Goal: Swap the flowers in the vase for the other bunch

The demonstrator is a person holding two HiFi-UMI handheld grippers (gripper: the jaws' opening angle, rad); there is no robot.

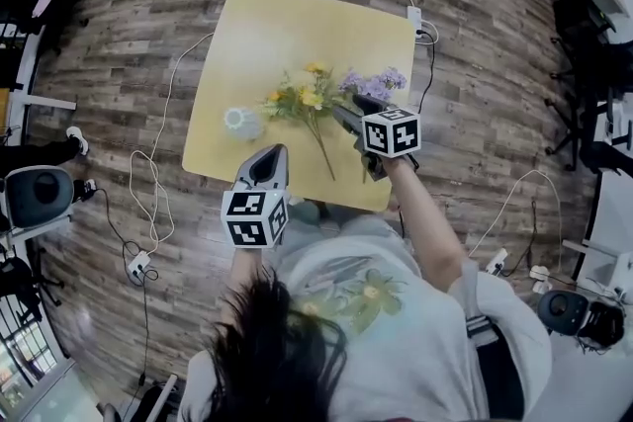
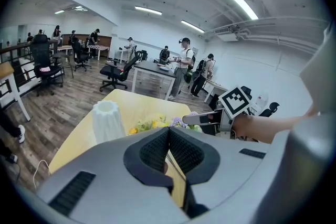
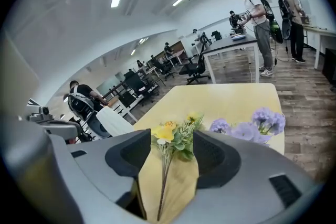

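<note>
A white ribbed vase point(image 1: 242, 122) stands on the yellow table point(image 1: 257, 25) with nothing in it. The yellow bunch point(image 1: 307, 99) lies flat to its right, its stem running toward the near edge. The purple bunch point(image 1: 376, 82) lies further right. My right gripper point(image 1: 343, 112) hovers over the table between the two bunches, open. In the right gripper view the yellow bunch point(image 3: 169, 136) shows on the table through the gap between the jaws, untouched, beside the purple bunch point(image 3: 252, 126). My left gripper point(image 1: 269, 156) hangs over the near edge, shut and holding nothing point(image 2: 168, 131), behind the vase point(image 2: 107, 120).
A power strip point(image 1: 413, 18) sits at the table's far right corner, with cables trailing over the wooden floor point(image 1: 148, 203). Office chairs point(image 2: 118, 73), desks and several people point(image 2: 184, 65) stand beyond the far side. My own body is close to the near edge.
</note>
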